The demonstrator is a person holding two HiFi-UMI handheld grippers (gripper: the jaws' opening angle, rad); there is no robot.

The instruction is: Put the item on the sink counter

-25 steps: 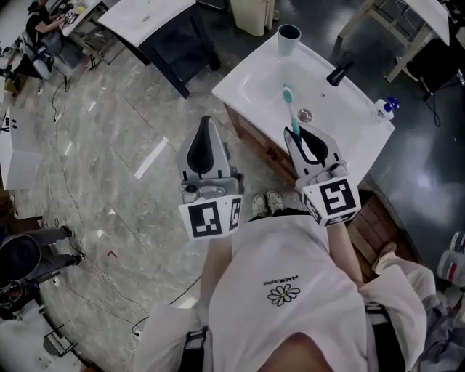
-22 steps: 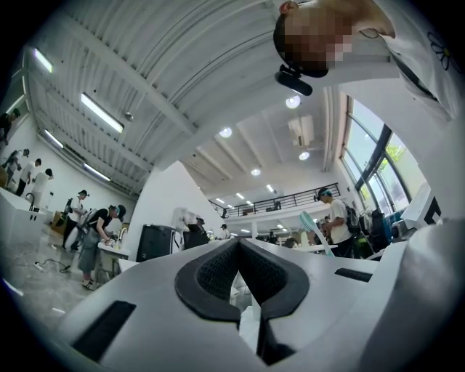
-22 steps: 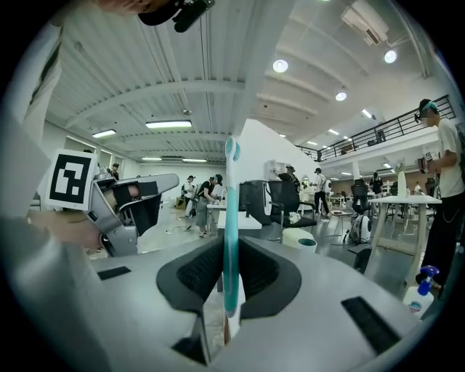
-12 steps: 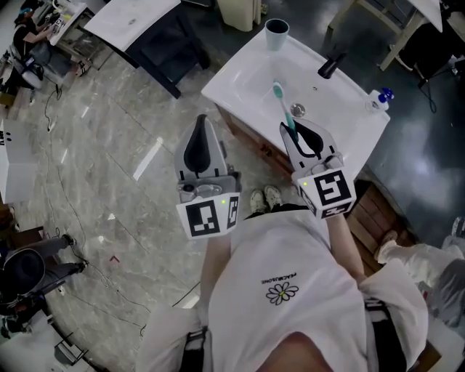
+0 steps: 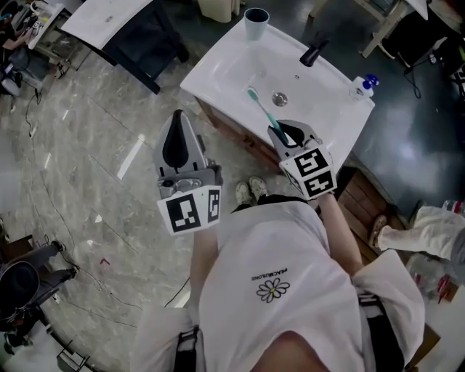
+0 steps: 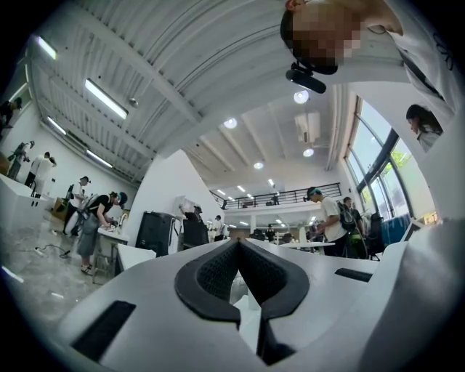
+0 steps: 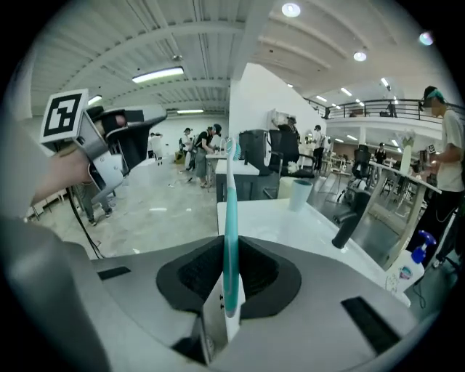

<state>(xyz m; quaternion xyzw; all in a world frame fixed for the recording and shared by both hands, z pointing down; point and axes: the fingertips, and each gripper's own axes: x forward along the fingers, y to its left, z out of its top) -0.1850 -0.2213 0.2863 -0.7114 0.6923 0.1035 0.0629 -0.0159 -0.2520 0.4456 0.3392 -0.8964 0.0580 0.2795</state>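
Note:
A teal and white toothbrush (image 5: 263, 110) stands clamped in my right gripper (image 5: 278, 131), which is shut on its handle. The bristle end points out over the basin of the white sink counter (image 5: 218, 69). In the right gripper view the toothbrush (image 7: 231, 211) rises straight up from between the dark pads (image 7: 190, 275), with the counter (image 7: 265, 221) just beyond. My left gripper (image 5: 176, 118) hangs over the floor to the left of the sink, shut with nothing in it. In the left gripper view its jaws (image 6: 238, 245) meet at the tip.
On the counter stand a blue cup (image 5: 256, 22) at the far corner, a black faucet (image 5: 312, 52) and a soap bottle (image 5: 361, 86) at the right end; a drain (image 5: 280, 98) sits in the basin. Cables lie on the marble floor (image 5: 87, 145). People work at tables in the background.
The sink has slid left and up in the head view. Both grippers have shifted left with it. The right one holds the toothbrush as before, and the left one stays shut.

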